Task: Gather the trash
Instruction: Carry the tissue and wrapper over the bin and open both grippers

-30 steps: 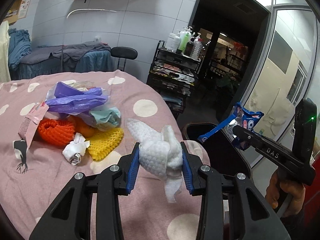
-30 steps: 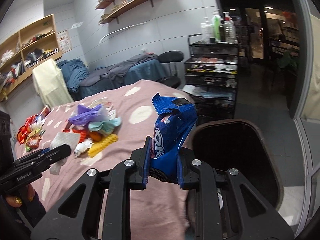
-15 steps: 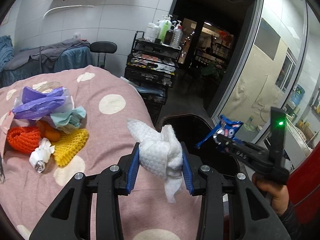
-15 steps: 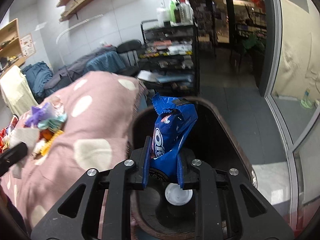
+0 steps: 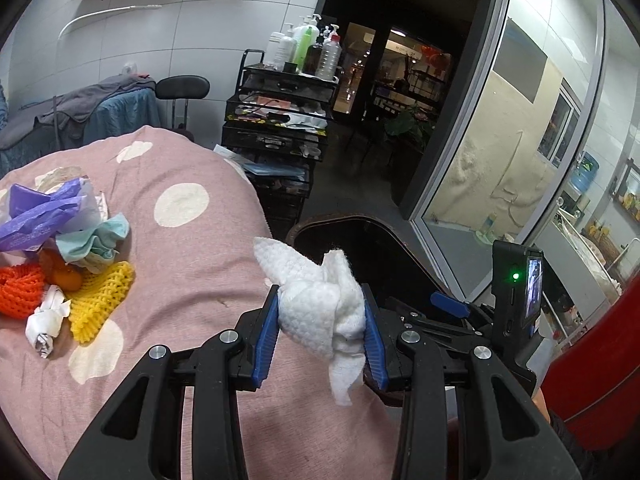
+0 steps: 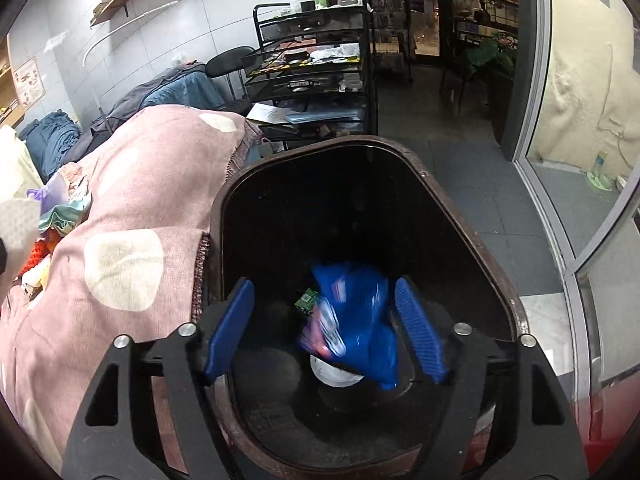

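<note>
Trash in the left wrist view: your left gripper (image 5: pixel 322 334) pinches a white wipe (image 5: pixel 320 314) over the pink cloth (image 5: pixel 192 288), short of the bin (image 5: pixel 344 226), so it waits its turn. More scraps (image 5: pixel 60 256) lie piled on the cloth. In the right wrist view, your right gripper (image 6: pixel 324 330), jaws just spread, hangs above the bin, so the blue wrapper (image 6: pixel 354 320), blurred, drops clear inside.

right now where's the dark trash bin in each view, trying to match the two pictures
Left wrist view: the dark trash bin is at centre, beyond the white tissue clamped in the left hand-held gripper, beside the pink table edge.
Right wrist view: it fills the lower centre, its mouth open below the open right hand-held gripper.
Shared landmark: the black wire cart behind the bin.
</note>
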`<action>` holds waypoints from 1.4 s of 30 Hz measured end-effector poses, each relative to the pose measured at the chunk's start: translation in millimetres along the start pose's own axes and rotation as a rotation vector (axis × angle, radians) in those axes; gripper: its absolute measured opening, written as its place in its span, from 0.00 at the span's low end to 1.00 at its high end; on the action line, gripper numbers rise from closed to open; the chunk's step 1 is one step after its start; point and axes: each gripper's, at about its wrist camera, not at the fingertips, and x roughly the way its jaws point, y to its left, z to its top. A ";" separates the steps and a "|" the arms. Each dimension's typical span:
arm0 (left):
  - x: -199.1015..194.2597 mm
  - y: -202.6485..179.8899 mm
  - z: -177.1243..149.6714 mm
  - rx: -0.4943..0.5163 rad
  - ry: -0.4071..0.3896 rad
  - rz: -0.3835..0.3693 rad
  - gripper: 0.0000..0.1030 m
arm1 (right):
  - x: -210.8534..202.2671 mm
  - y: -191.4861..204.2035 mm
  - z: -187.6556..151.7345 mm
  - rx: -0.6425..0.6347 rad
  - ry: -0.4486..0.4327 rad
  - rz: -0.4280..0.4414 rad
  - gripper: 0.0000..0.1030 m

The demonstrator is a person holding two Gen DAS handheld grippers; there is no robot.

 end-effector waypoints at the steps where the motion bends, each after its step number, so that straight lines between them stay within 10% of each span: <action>1: 2.1 -1.6 0.3 0.000 0.004 -0.006 0.37 | -3.4 -1.9 0.2 0.006 -0.011 -0.009 0.79; 32: 86.8 -66.7 12.9 0.097 0.172 -0.065 0.39 | -89.4 -61.9 30.1 0.158 -0.251 -0.134 0.86; 42: 91.9 -67.9 5.5 0.119 0.184 -0.033 0.77 | -89.0 -61.8 30.3 0.157 -0.244 -0.124 0.88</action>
